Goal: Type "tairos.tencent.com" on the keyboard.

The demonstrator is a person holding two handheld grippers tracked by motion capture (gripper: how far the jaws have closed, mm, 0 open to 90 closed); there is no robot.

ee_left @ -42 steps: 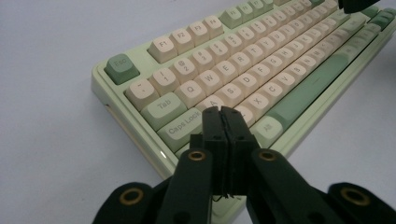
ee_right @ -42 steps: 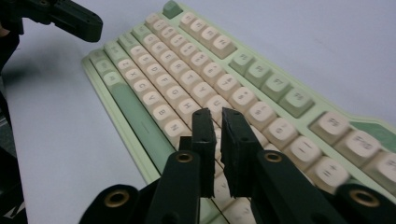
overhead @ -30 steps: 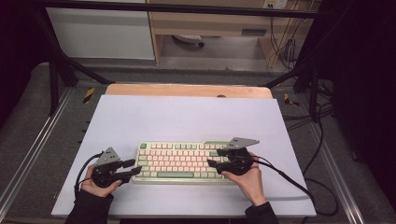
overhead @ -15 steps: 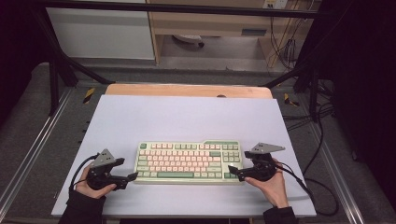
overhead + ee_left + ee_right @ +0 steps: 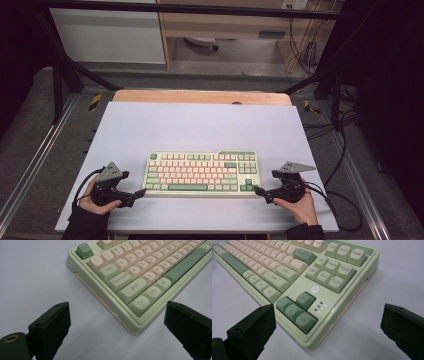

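In the high view, the keyboard [image 5: 202,173] lies flat near the front middle of the pale counter [image 5: 200,125], square to its edge, with the left tongs [image 5: 141,192] just off its near left corner and the right tongs [image 5: 257,190] just off its near right corner; each rests in a hand, and at this size it is hard to say whether either tip touches the case. In the left gripper view, the left tongs' jaws have just been opening and stand wide, the Ctrl [image 5: 140,302] corner between them but apart from both. In the right gripper view, the right tongs' jaws have likewise just been opening and gape around the arrow keys [image 5: 296,309] corner, pressing on nothing. The keyboard looks set down and released; to do the letting-go well, each hand should probably draw straight back off its corner, level with the counter, so no jaw clips the case and skews it.
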